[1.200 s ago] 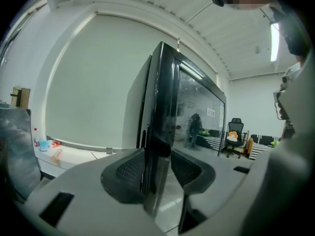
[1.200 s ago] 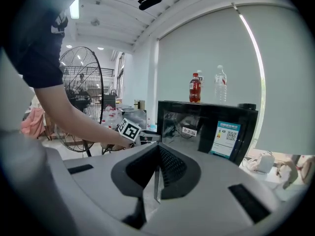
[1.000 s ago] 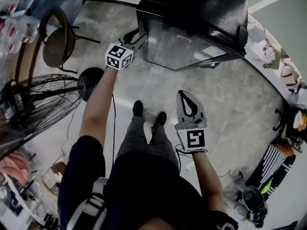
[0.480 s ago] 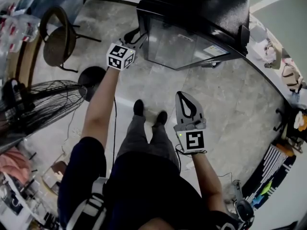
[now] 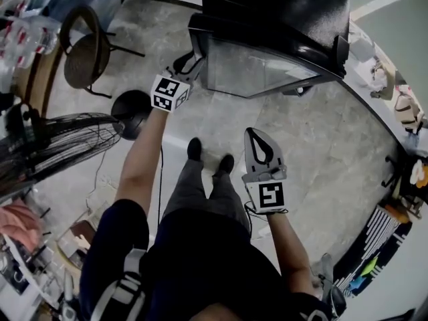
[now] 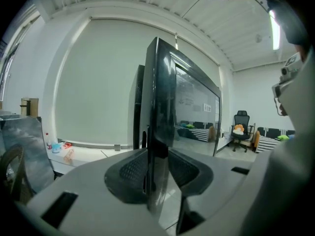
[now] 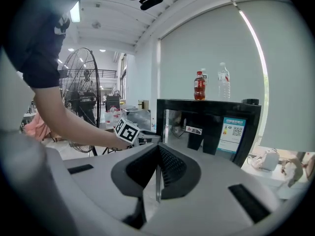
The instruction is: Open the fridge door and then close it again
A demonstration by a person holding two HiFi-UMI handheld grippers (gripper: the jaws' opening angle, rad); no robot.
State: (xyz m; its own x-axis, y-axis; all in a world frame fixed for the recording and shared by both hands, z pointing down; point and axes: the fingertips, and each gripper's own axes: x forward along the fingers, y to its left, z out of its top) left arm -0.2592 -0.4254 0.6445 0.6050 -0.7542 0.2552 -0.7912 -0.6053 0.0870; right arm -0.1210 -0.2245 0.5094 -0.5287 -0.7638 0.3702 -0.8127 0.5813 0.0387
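left tongs (image 5: pixel 190 61) closing on fridge door (image 5: pixel 254 69), right tongs (image 5: pixel 257 134) shut

Underfoot: grey marbled floor (image 5: pixel 301 132).
Left of me: round-seated chair (image 5: pixel 83 59), big wire-caged fan (image 5: pixel 47 149).
Ahead: pale plain wall (image 6: pixel 98 82).
Overhead: ribbed white ceiling (image 6: pixel 147 4), strip light (image 7: pixel 75 13) lit.

The right tongs (image 7: pixel 158 171) are pressed together with nothing between them, pointing at a black fridge (image 7: pixel 209 107) at one o'clock. On its top a red bottle (image 7: pixel 199 86) stands at nine o'clock of a clear bottle (image 7: pixel 223 81). At eleven o'clock the left tongs (image 7: pixel 146 136) meet the glass door (image 7: pixel 197 127) at its edge; a fan (image 7: pixel 78 112) stands at ten.
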